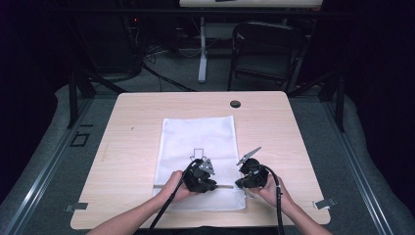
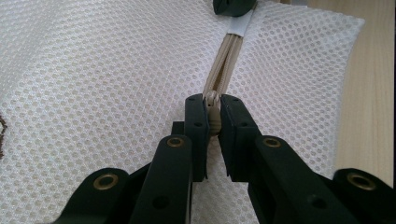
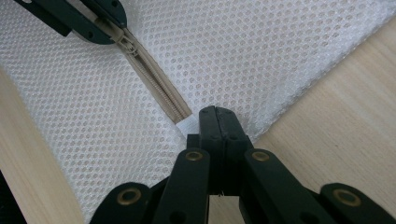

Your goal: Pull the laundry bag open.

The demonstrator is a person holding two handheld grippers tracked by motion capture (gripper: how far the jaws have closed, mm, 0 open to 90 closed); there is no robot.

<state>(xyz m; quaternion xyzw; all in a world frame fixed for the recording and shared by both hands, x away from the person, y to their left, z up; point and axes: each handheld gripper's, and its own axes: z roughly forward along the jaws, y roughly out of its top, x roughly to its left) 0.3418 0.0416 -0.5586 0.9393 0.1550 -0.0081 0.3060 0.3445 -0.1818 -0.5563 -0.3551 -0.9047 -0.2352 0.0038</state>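
On the pale wood-grain tabletop [image 1: 127, 142] lies a white mesh bag [image 1: 198, 142], a flat, soft rectangle whose fabric is a fine honeycomb of small round holes. Its long axis runs away from the person toward the far edge, and a small square outline marks its middle. Near the bag's close end a beige zipper [image 3: 159, 88] crosses it from side to side, so the zipper's line lies square to the bag's length. The zipper's teeth are fine and ribbed, and the tape ends in a small white fabric tab by the bag's right edge.

The left gripper [image 1: 200, 177], of black hard plastic with brass-coloured rivets, has its jaws clenched on the zipper's slider [image 2: 213, 112], which sits pinched between the flat pads with only a narrow gap left around it. Ahead of that slider, in the left gripper view, the two zipper halves run together toward the white tab.

The right gripper [image 1: 250, 177] has its jaws pressed fully together, pinching the bag at the white tab where the zipper ends, close to the bag's right edge and the bare wood beside it. Both grippers sit near each other over the bag's close end, each held in a hand.
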